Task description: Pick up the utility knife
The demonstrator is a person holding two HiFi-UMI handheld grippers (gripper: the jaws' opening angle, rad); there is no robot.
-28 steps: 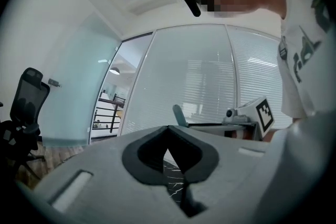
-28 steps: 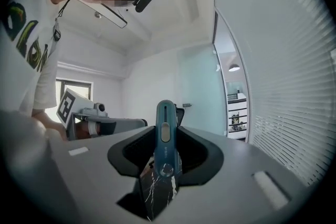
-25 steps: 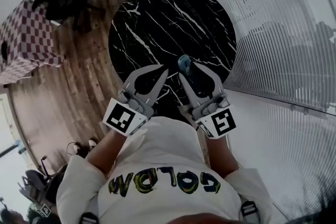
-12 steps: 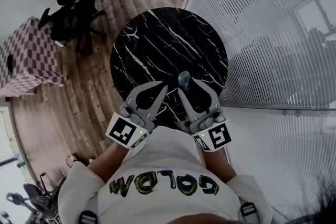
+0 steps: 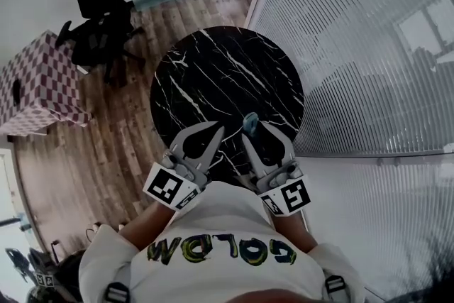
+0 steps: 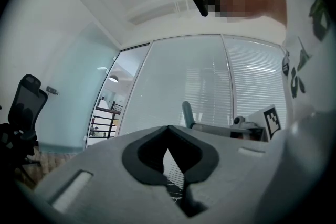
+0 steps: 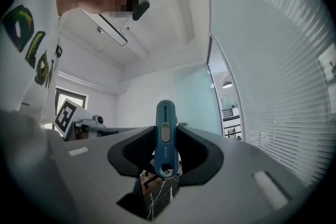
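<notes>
Right gripper (image 5: pixel 255 130) is clamped on the utility knife (image 7: pixel 164 128), jaws standing fairly wide with the slim blue body pinched between them. Left gripper (image 5: pixel 215 128) is closed tip to tip with nothing in it, just beside the right one. Both sit in front of my chest over the near edge of the round black marble worktop (image 5: pixel 213 74). The knife looks held up clear of that top, with nothing else on it. From the right gripper view the knife points straight out along the jaws, slider facing up and hole end back between the pads. I can't tell if the blade is out. I judge it light and stiff, with a smooth plastic shell that is probably a bit slippery. With the hold near the tail it could pivot, so I'd take it mid-body on the 2 flat sides, clear of the slider and the blade end.
</notes>
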